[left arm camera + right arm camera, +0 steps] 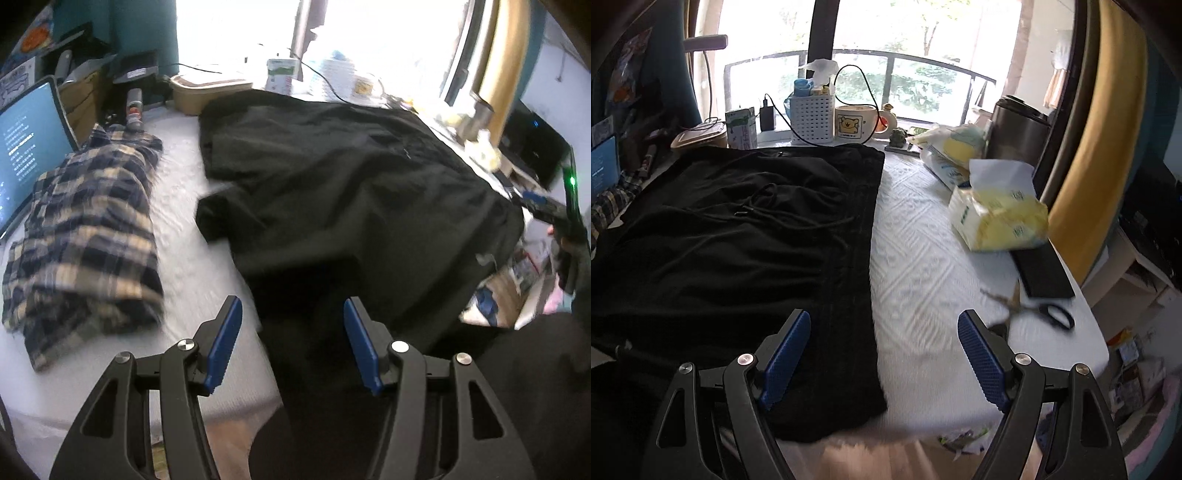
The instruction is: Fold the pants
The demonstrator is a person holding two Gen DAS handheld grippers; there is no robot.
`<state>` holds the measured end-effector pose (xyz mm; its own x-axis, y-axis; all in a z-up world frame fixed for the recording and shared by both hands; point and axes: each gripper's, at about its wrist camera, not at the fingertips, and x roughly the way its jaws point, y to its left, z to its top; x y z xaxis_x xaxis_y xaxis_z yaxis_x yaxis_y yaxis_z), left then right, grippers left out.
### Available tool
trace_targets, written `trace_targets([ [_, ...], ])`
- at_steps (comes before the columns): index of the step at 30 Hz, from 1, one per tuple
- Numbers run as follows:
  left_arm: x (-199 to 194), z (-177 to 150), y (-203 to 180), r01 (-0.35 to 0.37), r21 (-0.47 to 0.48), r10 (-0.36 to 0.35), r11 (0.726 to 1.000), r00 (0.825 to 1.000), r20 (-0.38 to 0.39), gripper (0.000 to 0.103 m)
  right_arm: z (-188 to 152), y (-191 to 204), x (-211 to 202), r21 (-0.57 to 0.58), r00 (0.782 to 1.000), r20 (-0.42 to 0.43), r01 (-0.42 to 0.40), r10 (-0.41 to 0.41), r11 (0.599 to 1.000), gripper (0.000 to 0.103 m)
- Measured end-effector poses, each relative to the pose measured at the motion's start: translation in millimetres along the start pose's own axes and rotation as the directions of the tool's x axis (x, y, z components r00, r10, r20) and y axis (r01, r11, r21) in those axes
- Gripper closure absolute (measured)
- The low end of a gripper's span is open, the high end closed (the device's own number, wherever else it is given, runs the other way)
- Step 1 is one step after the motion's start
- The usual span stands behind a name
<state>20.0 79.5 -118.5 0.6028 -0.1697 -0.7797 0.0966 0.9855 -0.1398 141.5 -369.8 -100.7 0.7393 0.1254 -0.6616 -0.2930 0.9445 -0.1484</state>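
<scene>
Black pants (351, 177) lie spread on the white table cover (184, 236), one part hanging over the near edge. In the right wrist view the pants (720, 258) show a drawstring and the waistband at their right side. My left gripper (291, 325) is open and empty above the near part of the pants. My right gripper (884, 332) is open and empty above the waistband's right edge near the table's front. The right gripper also shows in the left wrist view (554, 210) at the far right, past the pants' edge.
A folded plaid shirt (85, 236) lies left of the pants beside a laptop (26, 147). A tissue pack (997, 218), scissors (1034, 306) and a black case (1043, 271) lie to the right. A basket (812, 114), mug (855, 123) and carton (740, 127) line the window.
</scene>
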Motion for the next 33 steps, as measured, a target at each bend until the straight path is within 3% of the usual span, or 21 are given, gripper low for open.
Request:
trace_targets([
  [4, -5.1, -17.5, -13.2, 0.008, 0.062, -0.007, 0.998, 1.000, -0.010, 0.042, -9.1, 2.8, -11.4, 0.020, 1.000, 0.005, -0.007, 0.007, 1.000, 0.020],
  [11, -1.8, -41.3, -28.6, -0.100, 0.203, 0.109, 0.974, 0.994, -0.030, 0.039, -3.5, 7.2, -22.7, 0.020, 0.999, 0.031, -0.017, 0.016, 1.000, 0.020],
  [17, 13.4, -49.9, -41.3, -0.245, 0.324, 0.258, 0.914, 0.966, 0.004, 0.039, 2.5, 15.3, -20.1, 0.004, 0.999, 0.034, -0.032, 0.032, 0.999, 0.020],
  [22, 15.0, -47.6, -54.5, -0.296, 0.394, 0.281, 0.870, 0.955, 0.096, 0.039, 1.0, 17.4, -15.5, 0.004, 0.999, 0.023, -0.037, 0.037, 0.999, 0.020],
  [25, 6.9, -39.0, -50.9, -0.318, 0.366, 0.277, 0.875, 0.947, 0.162, 0.039, -3.6, 12.7, -11.5, 0.005, 1.000, 0.009, -0.018, 0.018, 1.000, 0.020],
  [28, -2.8, -28.3, -41.4, -0.309, 0.308, 0.249, 0.900, 0.944, 0.218, 0.039, -10.5, 6.2, -6.8, -0.012, 0.999, -0.014, 0.037, -0.037, 0.999, 0.020],
  [33, 11.3, -19.0, -37.1, -0.293, 0.280, 0.244, 0.914, 0.950, 0.196, 0.039, -22.1, -10.4, -10.1, -0.001, 0.997, -0.019, 0.069, -0.069, 0.998, 0.020],
])
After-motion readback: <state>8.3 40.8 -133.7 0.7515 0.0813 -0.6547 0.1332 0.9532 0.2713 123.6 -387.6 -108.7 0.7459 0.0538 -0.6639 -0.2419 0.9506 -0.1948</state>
